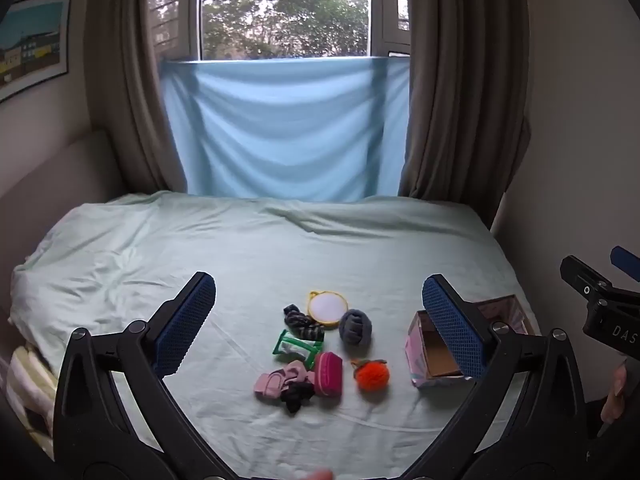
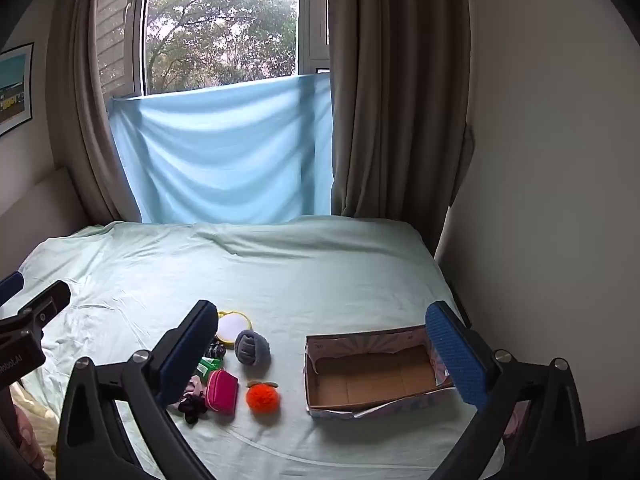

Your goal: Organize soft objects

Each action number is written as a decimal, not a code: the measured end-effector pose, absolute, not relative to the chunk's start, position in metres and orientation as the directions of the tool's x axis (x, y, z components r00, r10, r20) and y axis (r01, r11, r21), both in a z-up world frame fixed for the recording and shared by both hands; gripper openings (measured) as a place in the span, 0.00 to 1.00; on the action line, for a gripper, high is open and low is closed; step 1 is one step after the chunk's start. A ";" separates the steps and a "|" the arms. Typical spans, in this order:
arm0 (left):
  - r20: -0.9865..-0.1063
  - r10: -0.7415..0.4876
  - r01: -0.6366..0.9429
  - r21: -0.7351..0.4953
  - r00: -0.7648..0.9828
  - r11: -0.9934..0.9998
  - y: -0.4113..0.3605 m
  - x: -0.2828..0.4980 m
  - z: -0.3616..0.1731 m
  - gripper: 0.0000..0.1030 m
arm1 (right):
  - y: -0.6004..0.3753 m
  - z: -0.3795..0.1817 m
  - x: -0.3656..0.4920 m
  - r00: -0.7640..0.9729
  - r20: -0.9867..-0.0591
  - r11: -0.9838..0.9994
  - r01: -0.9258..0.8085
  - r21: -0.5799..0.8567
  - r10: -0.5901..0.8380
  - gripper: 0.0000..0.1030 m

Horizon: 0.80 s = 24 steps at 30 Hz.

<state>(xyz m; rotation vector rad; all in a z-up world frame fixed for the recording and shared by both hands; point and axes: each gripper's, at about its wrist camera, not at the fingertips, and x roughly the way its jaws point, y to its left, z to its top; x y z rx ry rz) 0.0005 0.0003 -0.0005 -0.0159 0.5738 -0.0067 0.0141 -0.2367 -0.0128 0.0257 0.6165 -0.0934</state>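
Soft items lie clustered on the pale green bed sheet (image 1: 200, 248): an orange pom-pom fruit (image 1: 372, 375) (image 2: 262, 397), a grey knotted ball (image 1: 355, 326) (image 2: 251, 348), a magenta pouch (image 1: 329, 373) (image 2: 221, 396), a pink cloth (image 1: 280, 380), a black scrunchie (image 1: 297, 396) (image 2: 192, 405), a green packet (image 1: 296, 346), a dark striped sock (image 1: 302, 322) and a round yellow-rimmed mirror (image 1: 327, 307) (image 2: 234, 328). An open empty cardboard box (image 2: 372, 376) (image 1: 436, 356) sits to their right. My left gripper (image 1: 320, 320) is open above the items. My right gripper (image 2: 324, 348) is open above the box.
A blue cloth (image 1: 284, 128) hangs under the window between brown curtains (image 1: 460, 100). A wall (image 2: 560, 200) borders the bed on the right. Folded striped fabric (image 1: 28, 384) lies at the bed's left edge. The right gripper's body shows at the left wrist view's right edge (image 1: 600, 304).
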 end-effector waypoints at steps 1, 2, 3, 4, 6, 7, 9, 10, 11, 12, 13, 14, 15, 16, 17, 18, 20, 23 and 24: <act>-0.547 -0.014 0.003 -0.021 0.837 1.000 0.001 0.001 -0.001 1.00 | -0.236 -0.013 0.014 0.812 -0.579 0.996 0.092 -0.003 -0.077 1.00; -0.551 -0.019 0.004 -0.028 0.834 1.000 0.002 0.002 -0.002 1.00 | -0.237 -0.013 0.013 0.820 -0.567 0.996 0.092 0.006 -0.072 1.00; -0.553 -0.030 0.010 -0.038 0.832 0.999 0.004 0.002 -0.002 0.99 | -0.236 -0.013 0.013 0.821 -0.566 0.996 0.092 0.005 -0.073 1.00; -0.555 -0.038 0.014 -0.047 0.831 0.999 0.006 0.003 -0.003 0.99 | -0.236 -0.012 0.012 0.822 -0.565 0.996 0.093 0.002 -0.075 1.00; -0.527 -0.018 -0.007 -0.047 0.850 0.999 0.015 -0.002 0.010 0.99 | -0.237 -0.011 0.010 0.825 -0.559 0.995 0.096 0.000 -0.080 1.00; -0.517 -0.017 -0.008 -0.046 0.856 0.999 0.018 -0.005 0.011 0.99 | -0.235 -0.011 0.011 0.827 -0.556 0.995 0.096 -0.002 -0.081 1.00; -0.514 -0.008 -0.013 -0.037 0.857 0.999 0.019 -0.005 0.009 1.00 | -0.235 -0.008 0.008 0.832 -0.549 0.995 0.095 -0.004 -0.081 1.00; -0.511 0.004 -0.015 -0.018 0.860 1.000 0.011 -0.007 0.009 0.99 | -0.235 -0.007 0.006 0.835 -0.543 0.995 0.098 -0.005 -0.085 1.00; -0.509 0.008 -0.018 -0.014 0.861 1.000 0.010 -0.009 0.014 0.99 | -0.235 -0.008 0.004 0.838 -0.538 0.995 0.098 -0.006 -0.086 1.00; -0.510 0.009 -0.018 -0.012 0.860 1.000 0.009 -0.009 0.013 0.99 | -0.233 -0.007 0.009 0.836 -0.542 0.995 0.099 -0.007 -0.087 1.00; -0.512 0.007 -0.016 -0.012 0.859 1.000 0.008 -0.009 0.013 0.99 | -0.234 -0.007 0.007 0.838 -0.538 0.995 0.099 -0.006 -0.087 1.00; -0.512 0.005 -0.014 -0.013 0.859 1.000 0.008 -0.009 0.014 0.99 | -0.234 -0.008 0.005 0.840 -0.536 0.995 0.098 -0.006 -0.086 1.00; -0.513 0.004 -0.013 -0.013 0.858 1.000 0.008 -0.008 0.014 0.99 | -0.234 -0.007 0.005 0.839 -0.537 0.995 0.098 -0.006 -0.086 1.00; -0.514 0.004 -0.012 -0.012 0.858 1.000 0.008 -0.008 0.015 0.99 | -0.234 -0.007 0.004 0.840 -0.536 0.995 0.098 -0.004 -0.085 1.00; -0.515 0.003 -0.011 -0.013 0.857 1.000 0.007 -0.007 0.014 0.99 | -0.233 -0.006 0.005 0.840 -0.536 0.995 0.097 -0.003 -0.083 1.00; -0.515 0.001 -0.010 -0.015 0.857 1.000 0.008 -0.007 0.014 0.99 | -0.233 -0.005 0.005 0.841 -0.535 0.995 0.097 -0.001 -0.082 1.00; -0.513 0.000 -0.010 -0.017 0.858 1.000 0.007 -0.006 0.014 0.99 | -0.232 -0.005 0.004 0.843 -0.532 0.995 0.096 0.001 -0.081 1.00; -0.510 -0.001 -0.011 -0.020 0.860 1.000 0.007 -0.006 0.014 0.99 | -0.234 -0.005 0.006 0.843 -0.532 0.996 0.093 0.002 -0.078 1.00; -0.509 -0.001 -0.011 -0.021 0.861 1.000 0.007 -0.007 0.012 0.99 | -0.235 -0.004 0.005 0.843 -0.532 0.996 0.093 0.003 -0.077 1.00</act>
